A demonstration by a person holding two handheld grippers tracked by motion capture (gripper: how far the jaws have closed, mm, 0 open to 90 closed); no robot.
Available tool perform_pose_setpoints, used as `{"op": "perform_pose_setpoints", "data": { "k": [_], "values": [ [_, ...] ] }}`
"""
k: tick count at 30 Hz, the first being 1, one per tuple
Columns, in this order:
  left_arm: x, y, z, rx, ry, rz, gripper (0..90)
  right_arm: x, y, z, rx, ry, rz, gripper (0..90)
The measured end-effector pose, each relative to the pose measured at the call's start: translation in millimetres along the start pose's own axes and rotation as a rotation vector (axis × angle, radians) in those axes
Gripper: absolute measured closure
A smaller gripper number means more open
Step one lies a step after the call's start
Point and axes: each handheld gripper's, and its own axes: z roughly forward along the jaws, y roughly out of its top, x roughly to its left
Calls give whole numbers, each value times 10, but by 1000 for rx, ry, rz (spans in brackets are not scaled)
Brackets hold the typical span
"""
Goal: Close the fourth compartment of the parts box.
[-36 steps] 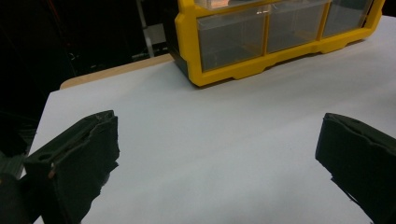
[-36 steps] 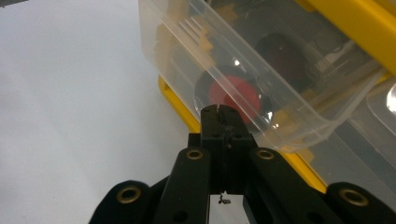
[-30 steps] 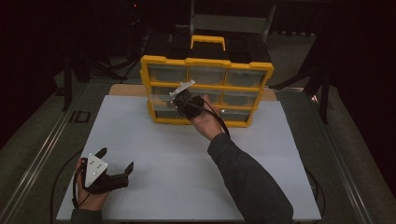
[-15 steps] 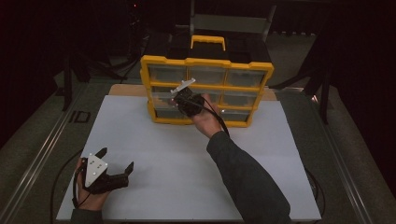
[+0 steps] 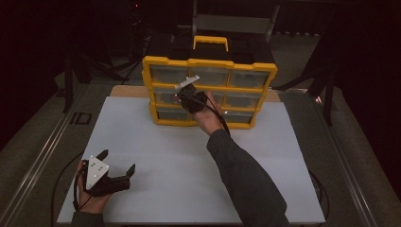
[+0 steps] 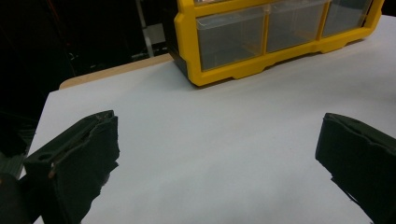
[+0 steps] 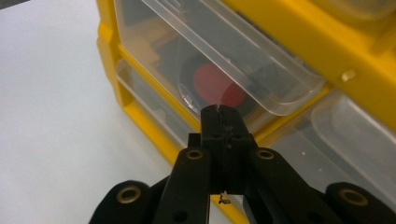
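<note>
The right hand-held gripper has its jaws pressed together, tips at the lip of a clear drawer in the middle row of the yellow organizer, directly ahead of it. That drawer looks like thin, stiff, slick plastic and probably light; its front lip just above the tips seems the best hold. The left hand-held gripper rests on the table, jaws wide apart, organizer well ahead.
</note>
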Motion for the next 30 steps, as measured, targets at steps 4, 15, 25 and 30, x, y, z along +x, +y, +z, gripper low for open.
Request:
{"op": "perform_pose_setpoints", "data": {
  "k": [4, 15, 25, 30],
  "values": [
    [5, -3, 0, 1, 0, 0, 3, -10, 20, 25, 6, -7, 0, 900],
    [6, -4, 2, 0, 0, 0, 3, -8, -35, -20, -11, 32, -6, 884],
    [-14, 0, 11, 3, -2, 3, 3, -46, -120, -328, -48, 73, -31, 659],
    [-15, -1, 11, 5, 0, 4, 3, -47, -191, -491, -70, 97, -42, 539]
  ]
}}
